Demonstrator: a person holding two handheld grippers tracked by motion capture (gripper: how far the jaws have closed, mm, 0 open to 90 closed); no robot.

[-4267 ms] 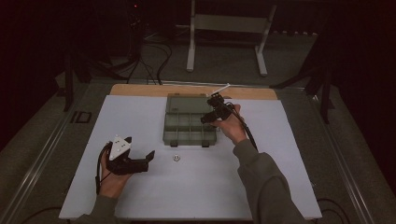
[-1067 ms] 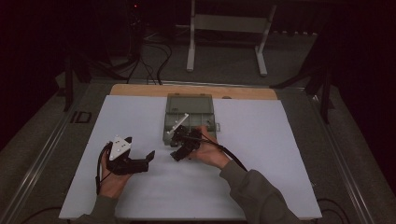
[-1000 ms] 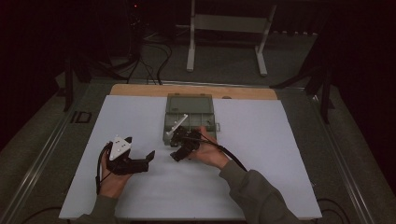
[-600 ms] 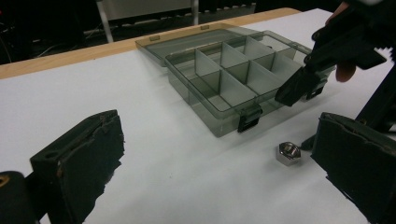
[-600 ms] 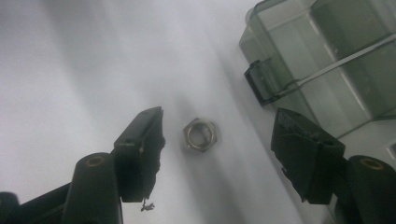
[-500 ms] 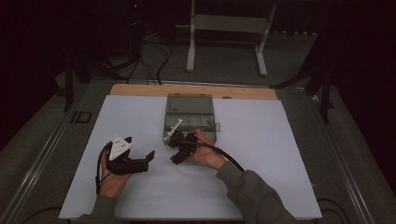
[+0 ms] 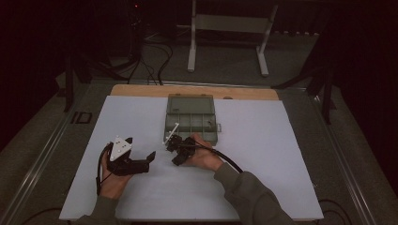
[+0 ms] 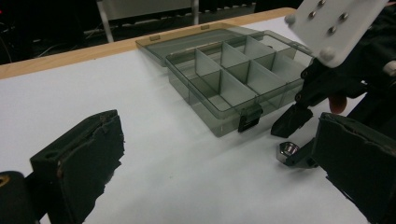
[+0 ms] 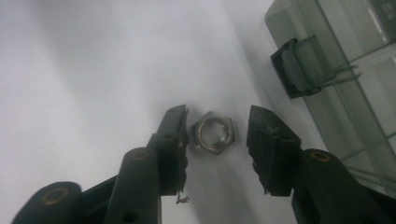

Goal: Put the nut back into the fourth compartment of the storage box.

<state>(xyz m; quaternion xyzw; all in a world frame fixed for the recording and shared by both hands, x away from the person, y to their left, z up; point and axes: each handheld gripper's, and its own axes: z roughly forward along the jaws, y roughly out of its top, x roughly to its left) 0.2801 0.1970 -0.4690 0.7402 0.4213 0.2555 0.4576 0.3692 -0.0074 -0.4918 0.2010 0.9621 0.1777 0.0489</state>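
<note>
A metal nut (image 9: 214, 132) lies flat on the white table (image 7: 281, 154), just in front of the near edge of an open grey box (image 7: 191, 118) with dividers. The right claw (image 9: 215, 126) is lowered over the nut with its two black jaws apart, one on each side of it; the left jaw is close against the nut's side and the other stands a little off, so the nut is between them but not clamped. In the left claw's view the same nut (image 8: 288, 150) sits on the table between the tips of the right claw (image 8: 293, 136), beside the box's dark latch (image 8: 249, 122).

The box (image 8: 233, 74) has its clear lid folded back flat toward the far, wooden edge of the table, and the compartments that can be seen look bare, though the far ones are hard to judge.

The left claw (image 7: 149, 160) rests low on the table, near the person's left hand (image 7: 112, 180), well apart from the nut, its jaws wide apart and holding nothing. The right hand (image 7: 204, 157) grips its tool just short of the box
</note>
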